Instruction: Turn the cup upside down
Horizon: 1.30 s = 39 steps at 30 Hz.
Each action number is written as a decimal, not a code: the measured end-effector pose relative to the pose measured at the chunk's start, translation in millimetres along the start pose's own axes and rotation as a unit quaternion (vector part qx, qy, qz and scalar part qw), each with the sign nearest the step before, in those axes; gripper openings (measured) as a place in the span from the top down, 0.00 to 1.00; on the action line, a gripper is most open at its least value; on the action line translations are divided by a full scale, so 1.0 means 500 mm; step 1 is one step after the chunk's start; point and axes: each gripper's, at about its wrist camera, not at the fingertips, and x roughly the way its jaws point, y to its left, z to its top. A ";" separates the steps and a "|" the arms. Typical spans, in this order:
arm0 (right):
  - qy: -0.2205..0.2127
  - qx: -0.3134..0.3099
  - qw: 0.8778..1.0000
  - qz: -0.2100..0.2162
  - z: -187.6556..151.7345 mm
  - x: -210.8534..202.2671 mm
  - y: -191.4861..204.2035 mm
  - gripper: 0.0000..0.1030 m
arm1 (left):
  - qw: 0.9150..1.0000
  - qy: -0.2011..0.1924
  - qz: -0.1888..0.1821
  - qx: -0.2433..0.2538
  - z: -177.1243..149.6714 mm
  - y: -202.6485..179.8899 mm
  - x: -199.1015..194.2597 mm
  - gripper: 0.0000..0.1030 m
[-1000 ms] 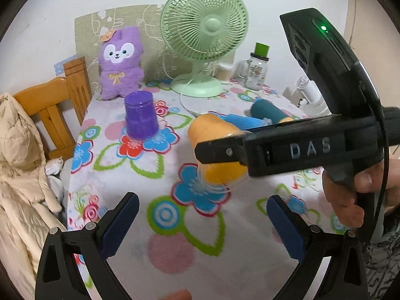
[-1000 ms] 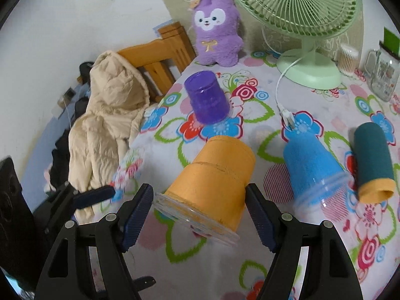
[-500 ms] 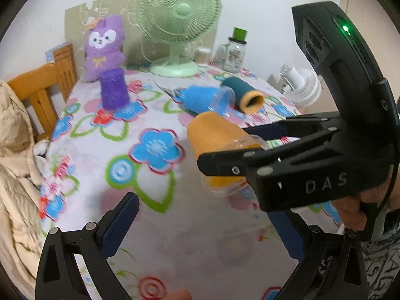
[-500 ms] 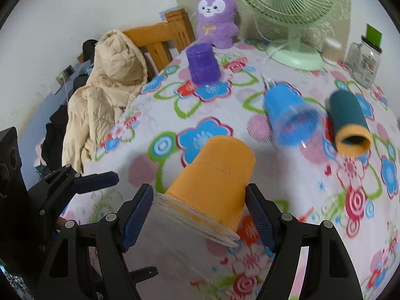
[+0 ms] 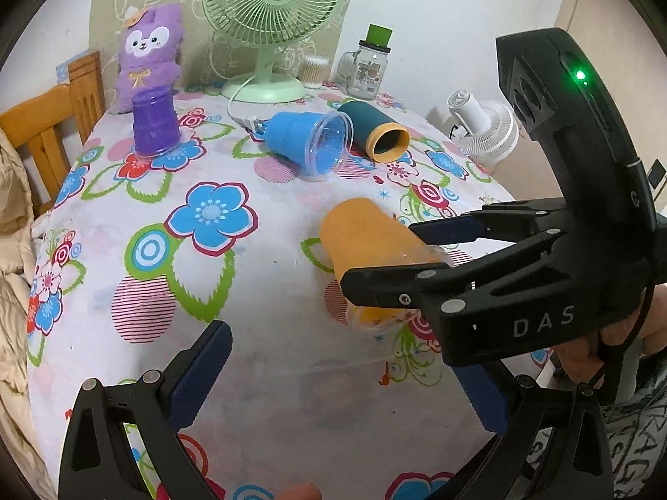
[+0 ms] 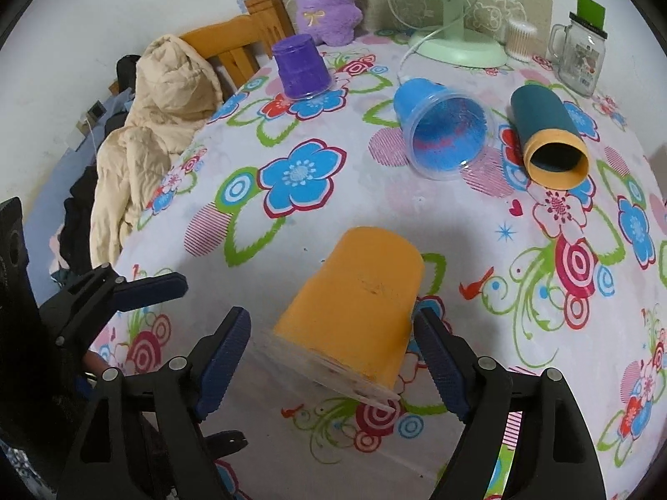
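My right gripper (image 6: 333, 358) is shut on an orange cup (image 6: 354, 308) with a clear rim, held tilted, base up and away, rim toward the camera, just above the flowered tablecloth (image 6: 417, 216). In the left wrist view the orange cup (image 5: 367, 246) sits between the right gripper's fingers (image 5: 442, 225), low over the table's near right part. My left gripper (image 5: 337, 379) is open and empty, near the table's front edge, left of the cup.
A purple cup (image 6: 301, 67) stands upside down at the far left. A blue cup (image 6: 442, 129) and a teal-and-yellow cup (image 6: 546, 133) lie on their sides. A green fan (image 5: 267, 29), plush toy (image 5: 148, 54), glass jar (image 5: 369, 67), wooden chair (image 6: 233, 41) and beige jacket (image 6: 146, 141) surround them.
The right gripper has carried the orange cup down and toward the table's near right part, tilting its base further upward. The left gripper view has shifted back and left.
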 end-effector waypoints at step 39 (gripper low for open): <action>-0.064 0.057 0.996 0.009 -0.035 -0.140 -0.147 0.15 | 1.000 -0.001 0.004 -0.001 0.091 -0.104 -0.004 0.00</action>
